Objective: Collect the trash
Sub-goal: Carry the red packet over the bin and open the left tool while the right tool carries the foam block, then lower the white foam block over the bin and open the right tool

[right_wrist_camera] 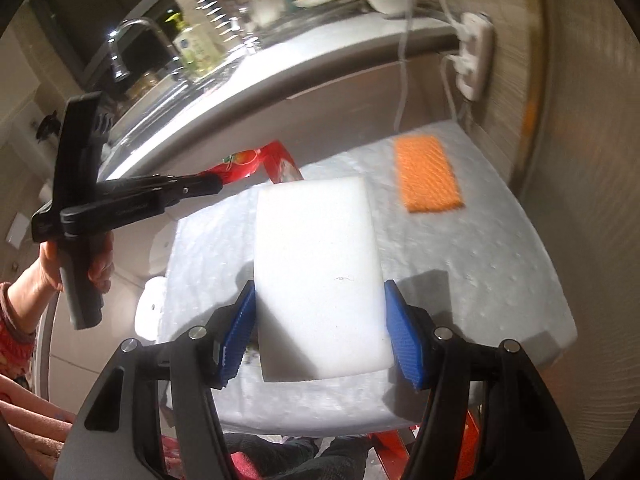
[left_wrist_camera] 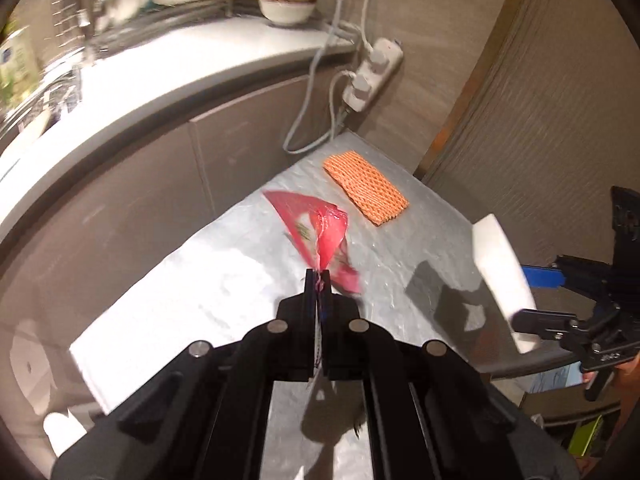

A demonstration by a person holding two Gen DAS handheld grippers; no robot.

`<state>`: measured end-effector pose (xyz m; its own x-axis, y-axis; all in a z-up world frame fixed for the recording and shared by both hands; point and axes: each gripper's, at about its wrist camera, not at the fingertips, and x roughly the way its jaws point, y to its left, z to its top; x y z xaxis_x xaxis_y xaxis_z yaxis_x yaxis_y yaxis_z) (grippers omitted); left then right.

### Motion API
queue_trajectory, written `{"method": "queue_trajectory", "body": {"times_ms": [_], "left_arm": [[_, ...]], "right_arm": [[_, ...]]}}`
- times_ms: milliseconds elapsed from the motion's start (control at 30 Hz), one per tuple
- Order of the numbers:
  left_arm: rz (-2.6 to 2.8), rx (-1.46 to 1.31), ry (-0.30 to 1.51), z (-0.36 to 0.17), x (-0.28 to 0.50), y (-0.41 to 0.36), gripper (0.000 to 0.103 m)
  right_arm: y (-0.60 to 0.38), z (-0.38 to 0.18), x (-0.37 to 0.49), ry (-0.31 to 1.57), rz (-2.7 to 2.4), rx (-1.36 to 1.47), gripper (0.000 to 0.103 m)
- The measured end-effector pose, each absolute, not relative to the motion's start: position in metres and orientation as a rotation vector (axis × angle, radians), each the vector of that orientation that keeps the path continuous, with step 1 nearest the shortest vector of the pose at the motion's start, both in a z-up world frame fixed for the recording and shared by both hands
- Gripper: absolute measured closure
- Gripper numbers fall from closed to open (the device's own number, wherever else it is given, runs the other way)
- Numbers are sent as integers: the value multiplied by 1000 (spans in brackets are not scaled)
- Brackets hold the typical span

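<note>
My left gripper (left_wrist_camera: pixel 319 280) is shut on a corner of a red plastic wrapper (left_wrist_camera: pixel 316 226), which hangs lifted above the pale table (left_wrist_camera: pixel 200 292). The right wrist view shows that left gripper (right_wrist_camera: pixel 218 184) at the left with the red wrapper (right_wrist_camera: pixel 256 162) at its tips. My right gripper (right_wrist_camera: pixel 320 332) is shut on a white foam block (right_wrist_camera: pixel 320 268), its blue pads (right_wrist_camera: pixel 240 334) pressing both sides. The left wrist view has the foam block (left_wrist_camera: pixel 500 268) at the right edge in the right gripper (left_wrist_camera: pixel 524 320). An orange foam net (left_wrist_camera: pixel 366 188) lies flat on the table's far side (right_wrist_camera: pixel 430 178).
A grey cabinet front and white counter (left_wrist_camera: pixel 168 80) run along the table's far left, with a sink, tap (right_wrist_camera: pixel 128 44), soap bottle (right_wrist_camera: pixel 196 46) and dishes. A white power strip (left_wrist_camera: pixel 372 76) with cables hangs on the wall behind the table. A person's hand (right_wrist_camera: pixel 52 268) holds the left gripper.
</note>
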<state>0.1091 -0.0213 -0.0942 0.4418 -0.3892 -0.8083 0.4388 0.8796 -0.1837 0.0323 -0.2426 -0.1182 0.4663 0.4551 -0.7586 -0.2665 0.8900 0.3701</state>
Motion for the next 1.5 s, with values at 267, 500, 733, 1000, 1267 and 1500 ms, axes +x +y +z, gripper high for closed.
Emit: {"method": "queue_trajectory", "body": {"times_ms": [267,500,733,1000,1267,1500], "left_arm": [[-353,-41,886,-38,16,79,101],[-186,-86,880,-35,-64,170,101],[-65,-143,952,-75,-115,228,101],[-58,-188,1073,-144,-124,256,101],[-60,-219,1242,-239,-97,259,101],[-20,-132,1273,-261,-100,248,41]], "right_arm": [[-151,-88,15,959,654,162,40],[-55,-72,-4,951,849,93,40],[19,-76,-28,992,973,33,40],[48,-79,-48,1023,980,-3,40],[40,-78,-56,1048,902,-29,40],[35,-84,-56,1070,859,-31,40]]}}
